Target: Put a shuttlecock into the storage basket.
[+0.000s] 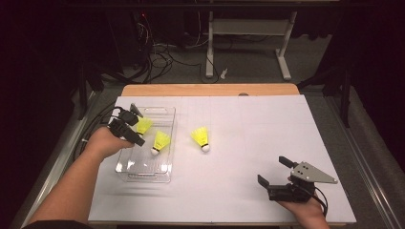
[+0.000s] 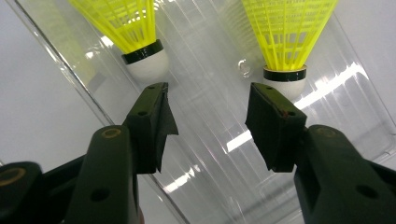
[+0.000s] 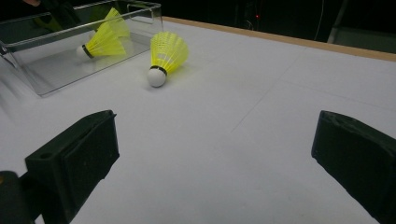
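Loose shuttlecock lies on the table just right of the bin, cork toward the person, skirt away; right gripper empty, jaws wide, nearer than left gripper, parted over 2 binned shuttlecocks.

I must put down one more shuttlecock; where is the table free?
Free: the white table between the loose shuttlecock and the right gripper, also its far right. Crowded: the clear tray, with two shuttlecocks and the left gripper.
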`<action>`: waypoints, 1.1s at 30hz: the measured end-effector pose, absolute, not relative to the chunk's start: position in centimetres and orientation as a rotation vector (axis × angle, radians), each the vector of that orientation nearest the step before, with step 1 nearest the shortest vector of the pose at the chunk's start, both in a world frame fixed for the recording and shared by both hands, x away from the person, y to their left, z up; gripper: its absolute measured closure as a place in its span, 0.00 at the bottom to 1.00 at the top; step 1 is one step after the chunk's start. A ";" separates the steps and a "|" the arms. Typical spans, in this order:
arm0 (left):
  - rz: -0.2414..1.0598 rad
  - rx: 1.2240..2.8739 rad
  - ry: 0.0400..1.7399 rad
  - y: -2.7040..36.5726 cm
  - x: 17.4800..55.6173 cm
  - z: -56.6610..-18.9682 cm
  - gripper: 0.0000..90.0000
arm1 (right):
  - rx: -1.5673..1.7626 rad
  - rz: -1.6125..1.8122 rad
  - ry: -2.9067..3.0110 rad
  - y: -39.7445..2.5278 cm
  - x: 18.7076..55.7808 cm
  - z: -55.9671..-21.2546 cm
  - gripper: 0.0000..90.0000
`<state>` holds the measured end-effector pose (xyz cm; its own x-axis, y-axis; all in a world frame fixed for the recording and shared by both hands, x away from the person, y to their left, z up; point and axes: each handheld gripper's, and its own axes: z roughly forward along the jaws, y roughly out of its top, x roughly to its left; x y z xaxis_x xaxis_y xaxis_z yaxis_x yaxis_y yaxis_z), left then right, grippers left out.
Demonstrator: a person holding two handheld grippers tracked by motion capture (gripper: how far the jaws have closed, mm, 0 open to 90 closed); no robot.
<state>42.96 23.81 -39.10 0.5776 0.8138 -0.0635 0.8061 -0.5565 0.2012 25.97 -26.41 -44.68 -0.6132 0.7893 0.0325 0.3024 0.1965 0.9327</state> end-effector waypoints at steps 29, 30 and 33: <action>0.027 2.592 1.354 21.9 41.4 -37.7 0.14 | 1.012 1.414 2.018 -26.3 25.9 -44.6 0.01; 0.030 2.592 1.360 21.9 41.4 -37.7 0.12 | 1.013 1.414 2.018 -26.3 25.9 -44.6 0.01; 0.030 2.589 1.383 21.7 41.3 -37.6 0.06 | 1.015 1.417 2.014 -26.3 25.9 -44.6 0.01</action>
